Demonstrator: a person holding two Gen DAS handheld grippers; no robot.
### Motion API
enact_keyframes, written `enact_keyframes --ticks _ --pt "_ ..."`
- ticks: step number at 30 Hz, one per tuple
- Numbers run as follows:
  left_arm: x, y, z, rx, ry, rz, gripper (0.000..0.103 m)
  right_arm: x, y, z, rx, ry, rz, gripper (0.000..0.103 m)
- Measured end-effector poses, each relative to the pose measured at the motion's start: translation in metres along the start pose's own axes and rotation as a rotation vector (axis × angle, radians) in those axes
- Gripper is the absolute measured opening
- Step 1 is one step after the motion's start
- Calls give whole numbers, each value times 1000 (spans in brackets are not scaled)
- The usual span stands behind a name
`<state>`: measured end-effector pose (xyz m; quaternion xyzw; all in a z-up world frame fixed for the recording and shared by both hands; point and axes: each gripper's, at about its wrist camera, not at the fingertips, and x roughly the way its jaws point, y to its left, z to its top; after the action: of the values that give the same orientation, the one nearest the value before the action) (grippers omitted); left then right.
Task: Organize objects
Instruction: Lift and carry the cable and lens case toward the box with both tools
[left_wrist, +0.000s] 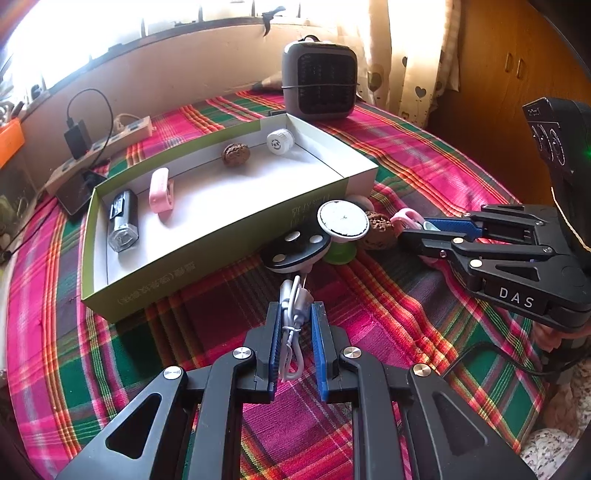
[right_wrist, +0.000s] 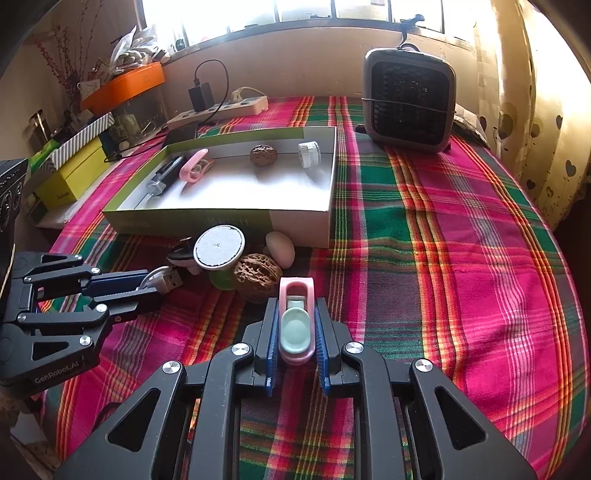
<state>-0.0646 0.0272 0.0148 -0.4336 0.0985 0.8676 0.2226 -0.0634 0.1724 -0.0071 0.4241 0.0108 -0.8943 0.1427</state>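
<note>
My left gripper (left_wrist: 295, 306) is shut on a coiled white USB cable (left_wrist: 291, 332) that leads to a black oval pad with metal dots (left_wrist: 295, 249). My right gripper (right_wrist: 295, 302) is shut on a pink and mint clip (right_wrist: 295, 325). Both rest low over the plaid cloth, in front of an open green and white box (left_wrist: 207, 254). Inside the box lie a black and clear torch (left_wrist: 123, 221), a pink clip (left_wrist: 161, 190), a walnut (left_wrist: 235, 154) and a white round cap (left_wrist: 280, 141). Against the box front sit a white disc on a green base (right_wrist: 218, 246), a walnut (right_wrist: 255, 275) and a beige egg shape (right_wrist: 280, 247).
A grey fan heater (right_wrist: 408, 99) stands at the back right of the table. A power strip with a black charger (right_wrist: 221, 105) and a phone (left_wrist: 74, 192) lie behind the box. Yellow boxes and an orange tray (right_wrist: 125, 86) crowd the left. Plaid cloth (right_wrist: 443, 240) lies bare on the right.
</note>
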Motion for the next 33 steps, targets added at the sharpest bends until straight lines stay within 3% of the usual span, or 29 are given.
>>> enact_keyframes --ticks 33 --pt "-38 16 9 -79 -79 -21 14 -30 16 13 -14 -70 21 18"
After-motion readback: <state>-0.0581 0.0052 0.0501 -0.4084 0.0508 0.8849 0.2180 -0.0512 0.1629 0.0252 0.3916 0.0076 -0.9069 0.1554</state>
